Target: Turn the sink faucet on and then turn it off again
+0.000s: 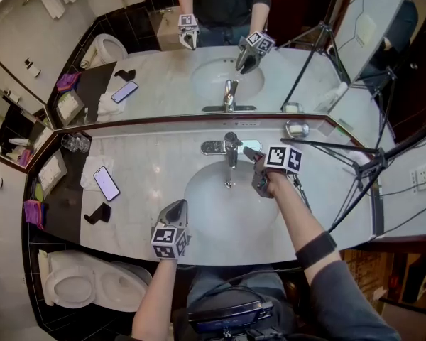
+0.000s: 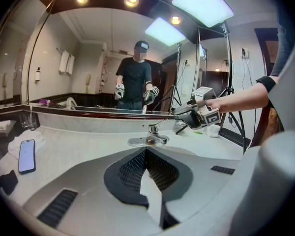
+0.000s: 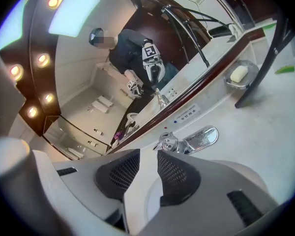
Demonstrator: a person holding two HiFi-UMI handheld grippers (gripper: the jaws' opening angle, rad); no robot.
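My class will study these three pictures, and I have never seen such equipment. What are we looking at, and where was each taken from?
A person stands at a bathroom counter, holding handheld tongs in each hand; there is no robot. The wide picture comes from a camera on the person's head, looking down. The other two come from cameras riding on each tool, looking along its jaws. On the counter are a phone, a soap dish and the faucet above the sink. The left tongs are shut and empty, near the sink's front edge. The right tongs are up by the faucet, jaws slightly apart, gripping nothing.
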